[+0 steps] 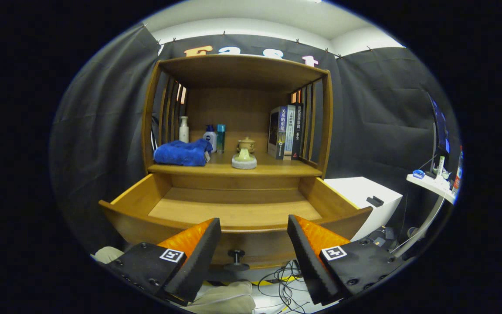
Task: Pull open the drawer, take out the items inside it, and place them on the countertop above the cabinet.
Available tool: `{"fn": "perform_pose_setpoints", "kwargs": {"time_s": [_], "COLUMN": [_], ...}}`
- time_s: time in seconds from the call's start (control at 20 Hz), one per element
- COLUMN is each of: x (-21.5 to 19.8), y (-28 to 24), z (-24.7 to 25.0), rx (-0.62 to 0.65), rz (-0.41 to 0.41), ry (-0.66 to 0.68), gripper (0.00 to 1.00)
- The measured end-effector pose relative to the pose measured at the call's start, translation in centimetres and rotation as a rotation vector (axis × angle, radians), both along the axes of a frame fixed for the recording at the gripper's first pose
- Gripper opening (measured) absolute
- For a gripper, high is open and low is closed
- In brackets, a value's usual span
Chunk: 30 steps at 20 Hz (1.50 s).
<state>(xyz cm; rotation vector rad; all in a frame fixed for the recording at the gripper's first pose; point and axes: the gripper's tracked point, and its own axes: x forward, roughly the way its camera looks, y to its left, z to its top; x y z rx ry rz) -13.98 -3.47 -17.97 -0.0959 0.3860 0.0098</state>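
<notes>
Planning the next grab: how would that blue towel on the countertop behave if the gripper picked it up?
The blue towel looks soft and bunched, so it would probably droop and unfold. Likely light. The open gripper would probably pinch one fold, not the whole towel.

One drawer (233, 209), pulled open. On the counter (273, 168): one blue towel (182, 152), three bottles (184, 129) at the far left, two small ceramic pieces (244, 157) in the middle, and three books (286, 131) upright at the right. One knob (236, 258). Two fingers (198, 257), spread apart.
</notes>
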Motion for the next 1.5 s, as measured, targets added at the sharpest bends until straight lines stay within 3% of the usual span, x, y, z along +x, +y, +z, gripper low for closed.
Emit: {"fn": "perform_pose_setpoints", "kwargs": {"time_s": [0.3,0.7,0.85,1.5], "x": [0.4,1.1,2.2,9.4], "y": [0.3,1.3,0.7,1.7], "z": [-3.1,-3.6,-3.7,-4.1], "rx": [0.018,0.042,0.046,0.043], "rz": [-0.006,0.000,-0.033,-0.027], "ry": [0.052,0.062,0.067,0.075], "gripper": [0.97,0.94,0.94,0.93]}}
